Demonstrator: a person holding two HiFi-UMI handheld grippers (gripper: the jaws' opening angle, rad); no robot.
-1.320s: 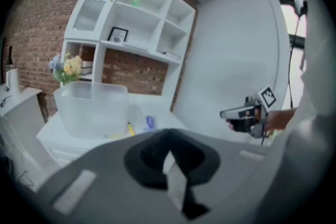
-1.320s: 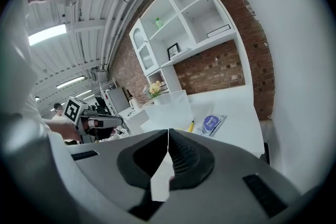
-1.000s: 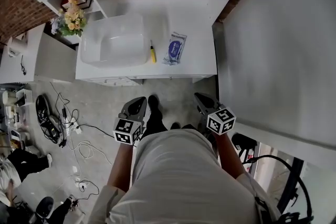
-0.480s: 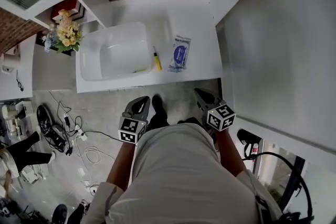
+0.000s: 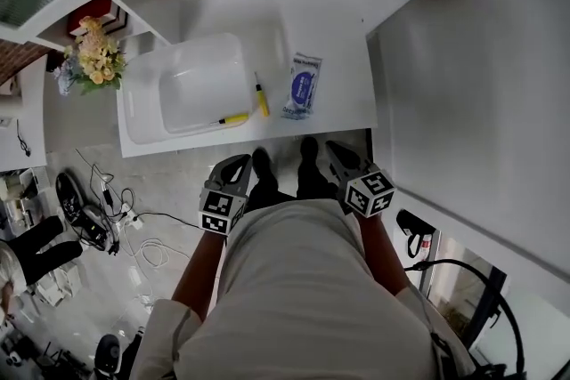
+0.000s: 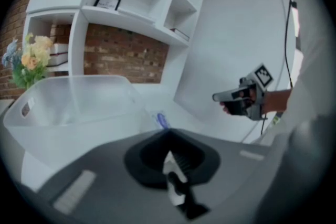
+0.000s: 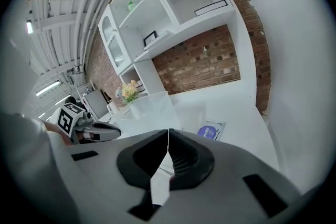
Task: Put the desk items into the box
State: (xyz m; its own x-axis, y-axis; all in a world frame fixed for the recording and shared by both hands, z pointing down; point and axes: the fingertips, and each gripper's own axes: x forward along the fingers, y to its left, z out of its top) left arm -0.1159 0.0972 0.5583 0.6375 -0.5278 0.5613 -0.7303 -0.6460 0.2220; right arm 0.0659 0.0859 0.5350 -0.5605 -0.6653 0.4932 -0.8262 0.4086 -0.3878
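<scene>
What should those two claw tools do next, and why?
Probably reach the right gripper forward toward the wipes packet, opening its jaws: it is shut, empty and short of the desk, and the packet lies outside the box.

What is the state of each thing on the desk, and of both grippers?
box: open, upright
yellow pen: lying on desk, beside box
second yellow pen: apparently inside box
wipes pack: flat on desk, outside box
left gripper: shut, empty
right gripper: shut, empty
</scene>
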